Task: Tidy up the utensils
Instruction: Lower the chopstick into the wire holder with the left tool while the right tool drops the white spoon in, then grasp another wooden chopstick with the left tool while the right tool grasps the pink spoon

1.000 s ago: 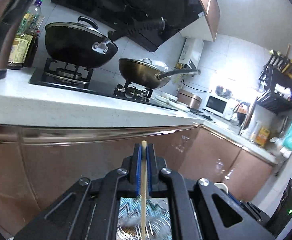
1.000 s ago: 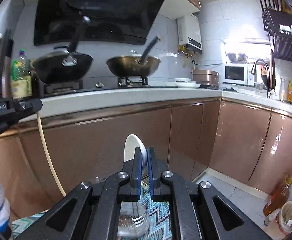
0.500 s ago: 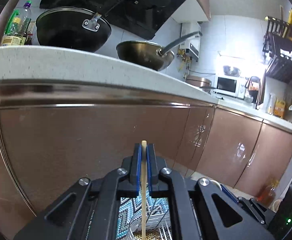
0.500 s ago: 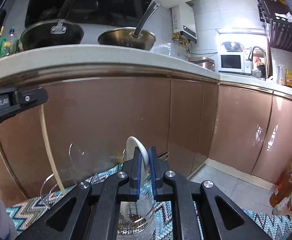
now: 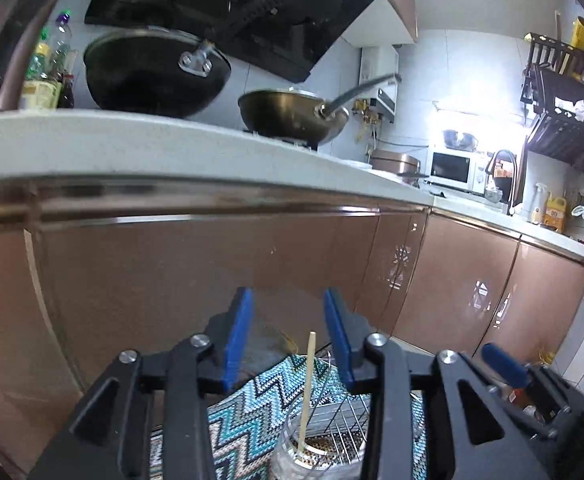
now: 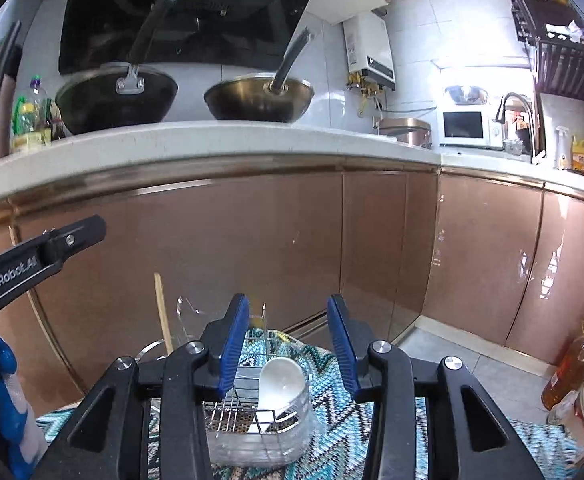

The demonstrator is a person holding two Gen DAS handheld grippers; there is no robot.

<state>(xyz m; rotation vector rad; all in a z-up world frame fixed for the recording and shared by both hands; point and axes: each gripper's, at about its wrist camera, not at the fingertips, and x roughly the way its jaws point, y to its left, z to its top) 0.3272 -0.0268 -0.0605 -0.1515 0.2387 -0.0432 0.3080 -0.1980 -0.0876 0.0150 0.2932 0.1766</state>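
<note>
Blue pads on my left gripper (image 5: 287,336) are spreading apart, and nothing is pressed between them: the wooden chopstick (image 5: 306,392) stands free below the gap, leaning a little, its lower end down in a clear glass jar (image 5: 292,456) on the zigzag cloth (image 5: 247,396). My right gripper (image 6: 287,340) is opening too, its pads clear of everything; the white spoon (image 6: 281,380) sits bowl-up in a clear container (image 6: 259,444) just under the gap, leaning against a wire rack (image 6: 231,408) that lies inside it. From the right side I can see the chopstick (image 6: 163,312) rising from its jar to the left, with the black body of my left gripper (image 6: 31,264) above and to the left of it, apart from it. Both jars rest on the same cloth (image 6: 548,444) in front of copper-brown cabinet doors (image 6: 251,248). Up on the white counter (image 5: 131,144) sit a black wok (image 5: 151,76) and a bronze pan (image 5: 292,114).
</note>
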